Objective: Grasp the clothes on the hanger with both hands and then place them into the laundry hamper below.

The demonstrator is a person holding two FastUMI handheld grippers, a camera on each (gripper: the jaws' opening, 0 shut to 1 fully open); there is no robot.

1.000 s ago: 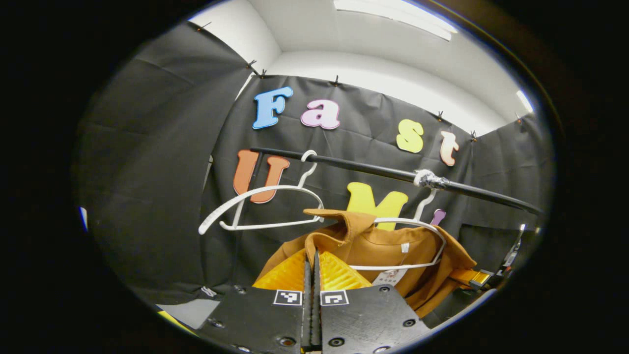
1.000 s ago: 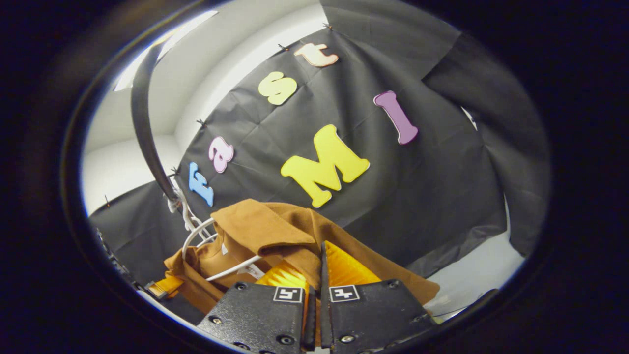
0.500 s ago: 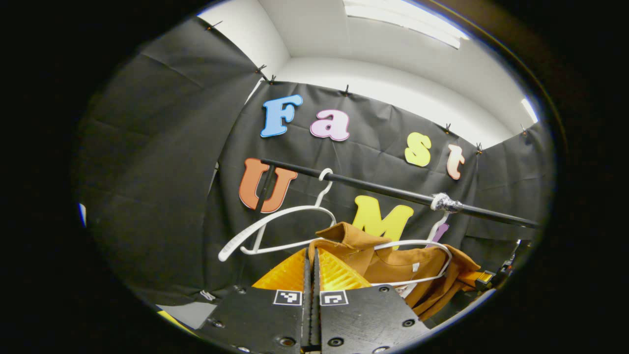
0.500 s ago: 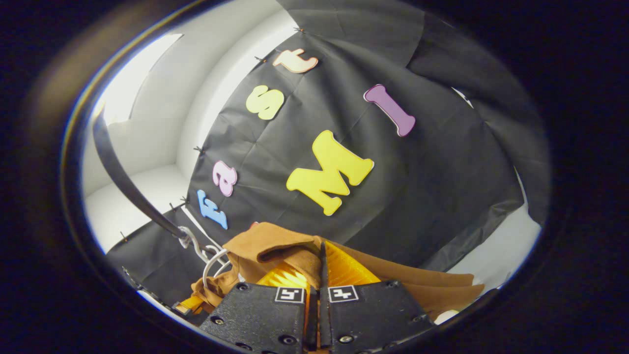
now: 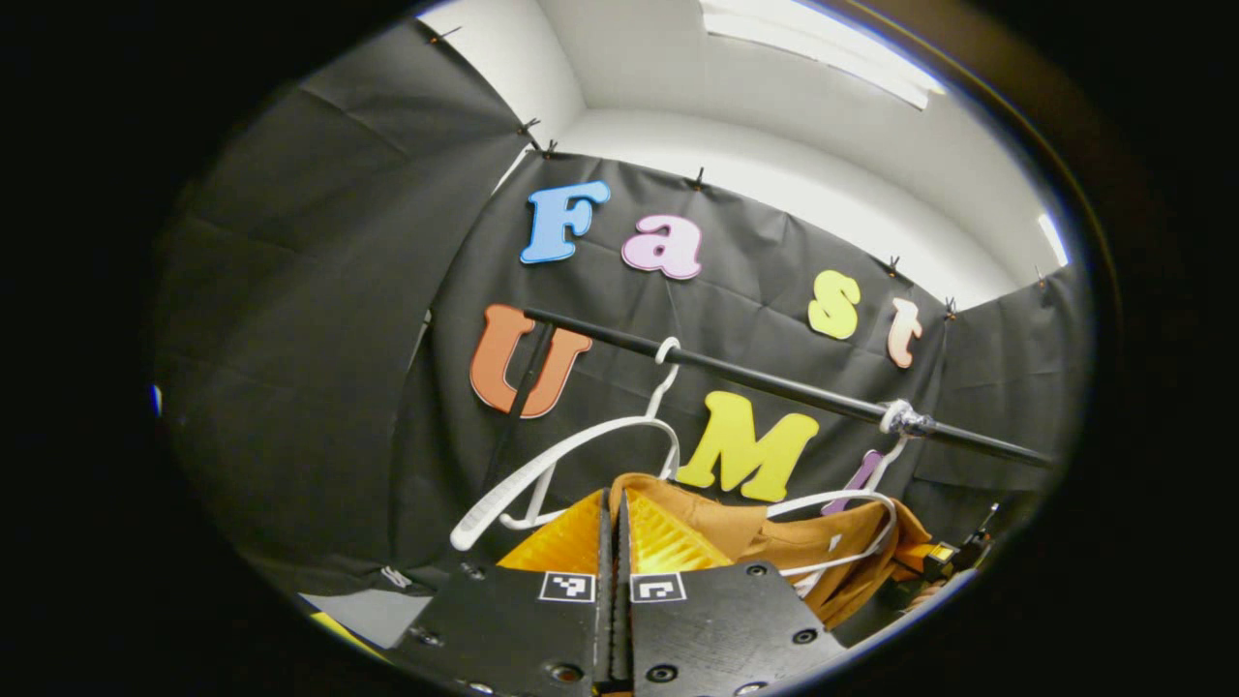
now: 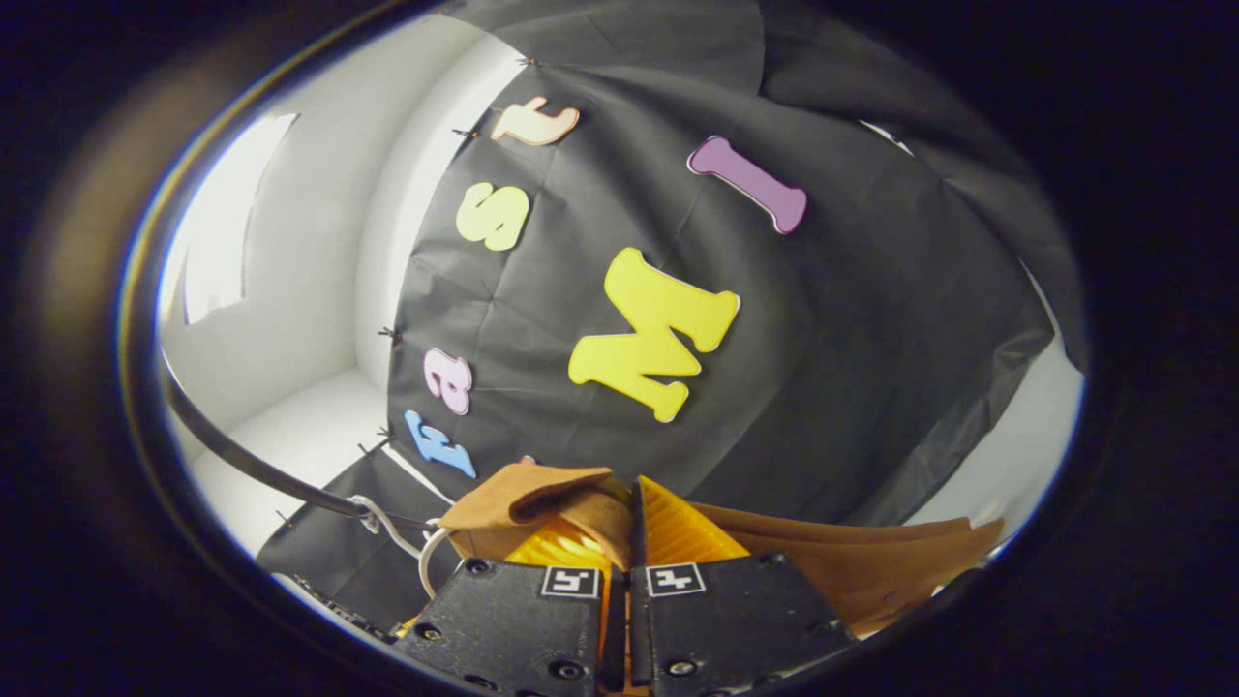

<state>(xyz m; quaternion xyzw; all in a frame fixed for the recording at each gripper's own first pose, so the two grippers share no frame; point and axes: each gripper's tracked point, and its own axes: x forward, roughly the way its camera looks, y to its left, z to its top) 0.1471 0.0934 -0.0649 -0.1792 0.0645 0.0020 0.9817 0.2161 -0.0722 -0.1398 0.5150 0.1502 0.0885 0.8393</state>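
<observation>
The black metal clothes rail (image 5: 774, 385) runs across the booth in front of the black cloth wall, and everything else sits below it. An empty white plastic hanger (image 5: 571, 465) hooks over the rail towards its left end in the left gripper view. A second white plastic hanger (image 5: 852, 503) hangs from a taped spot farther right on the rail, and the tan-brown collared cloth garment (image 5: 774, 537) is partly on it, bunched under the rail.

The left gripper (image 5: 612, 528) sits below the rail with its fingers drawn together, and a fold of the garment's collar edge rises from between the tips, so it is clamped on the cloth.

In the right gripper view the rail (image 6: 252, 465) curves along the left edge, with the hanger's hook (image 6: 387, 523) below it. The right gripper (image 6: 627, 528) is likewise pressed nearly closed on the garment (image 6: 852, 561), whose cloth spreads to both sides of the fingers.
</observation>
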